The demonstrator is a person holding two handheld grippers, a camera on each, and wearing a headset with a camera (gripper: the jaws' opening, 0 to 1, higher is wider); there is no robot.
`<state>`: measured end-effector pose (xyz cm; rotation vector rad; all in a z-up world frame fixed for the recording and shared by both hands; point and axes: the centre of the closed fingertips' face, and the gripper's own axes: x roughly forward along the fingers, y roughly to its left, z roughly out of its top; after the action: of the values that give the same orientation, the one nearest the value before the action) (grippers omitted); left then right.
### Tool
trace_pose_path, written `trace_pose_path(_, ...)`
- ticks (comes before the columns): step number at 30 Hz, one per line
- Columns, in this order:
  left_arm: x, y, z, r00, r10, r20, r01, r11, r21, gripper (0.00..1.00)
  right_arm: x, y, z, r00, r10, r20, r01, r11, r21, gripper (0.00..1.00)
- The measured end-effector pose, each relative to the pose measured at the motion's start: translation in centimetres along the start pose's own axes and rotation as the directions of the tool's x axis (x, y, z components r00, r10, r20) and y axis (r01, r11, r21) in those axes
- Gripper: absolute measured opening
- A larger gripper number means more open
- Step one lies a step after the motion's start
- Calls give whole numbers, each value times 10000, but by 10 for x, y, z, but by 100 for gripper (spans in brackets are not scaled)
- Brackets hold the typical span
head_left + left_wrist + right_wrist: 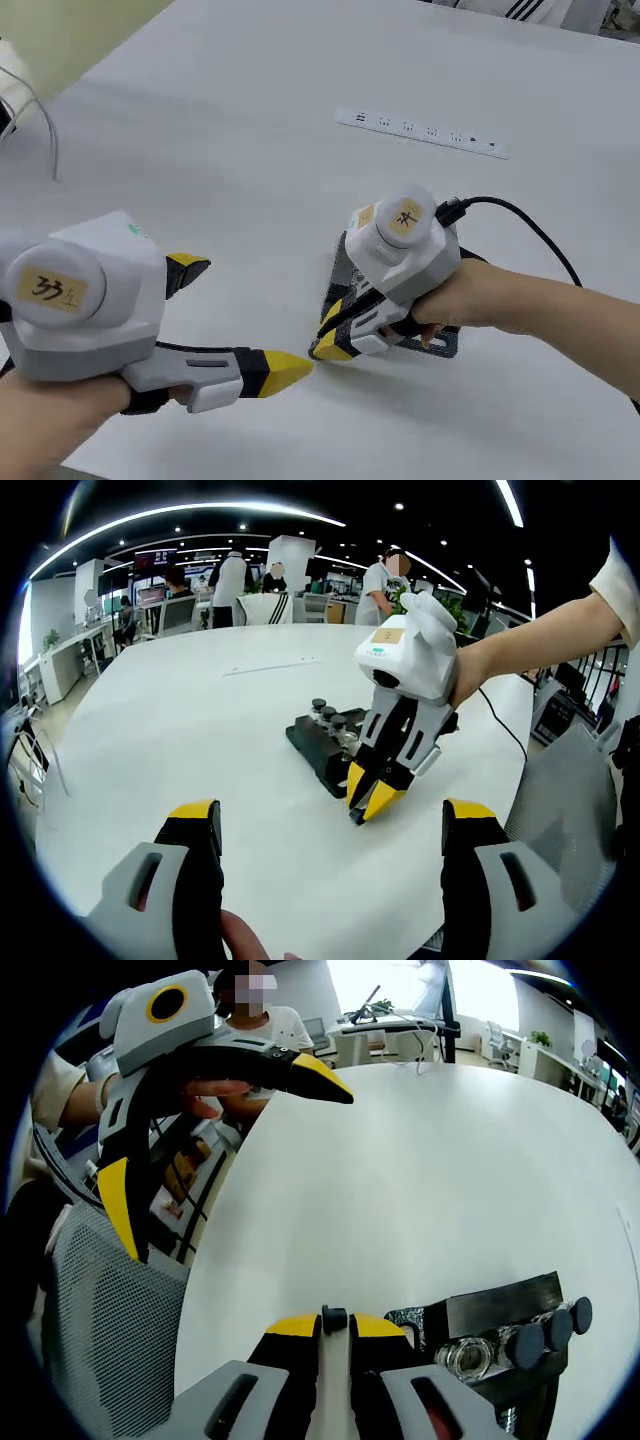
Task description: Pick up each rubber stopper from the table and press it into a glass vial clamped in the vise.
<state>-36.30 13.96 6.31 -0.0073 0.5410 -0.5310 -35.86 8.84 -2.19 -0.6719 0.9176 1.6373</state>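
Two grippers, head view: left gripper [240, 315] at 8 o'clock, jaws spread, empty; right gripper [327, 349] at centre, tips down beside the vise [343, 268].
Left gripper view: vials [329, 716] stand in a row in the vise, 12 o'clock.
Right gripper view: jaws clenched on a rubber stopper [334, 1317]; at 4 o'clock, one open vial [468, 1357], three plugged vials [545, 1332].

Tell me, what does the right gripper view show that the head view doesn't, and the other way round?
Right gripper view: a small dark rubber stopper pinched in the shut jaws of the right gripper, and, in the vise, an open glass vial beside stoppered vials. Head view: a white power strip farther across the table, and a black cable running to the right gripper. Both: the table, the black vise and the left gripper, held open.
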Motion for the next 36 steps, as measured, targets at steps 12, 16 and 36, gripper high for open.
trace_pose_path(12,2,-4,5,9992,-235,336,236,9997,-47,89,-4,0,5,9959,-6,900,-156,9837,1792,4)
trace_pose_path(16,2,-10,19,9957,-552,738,546,9985,101,89,-24,-5,21,9742,-222,2246,-506,9483,3134,4)
trace_pose_path(36,11,-57,76,9509,-2143,2231,1844,9717,1476,58,-139,9,54,6514,-1150,7500,-6053,5172,6051,4)
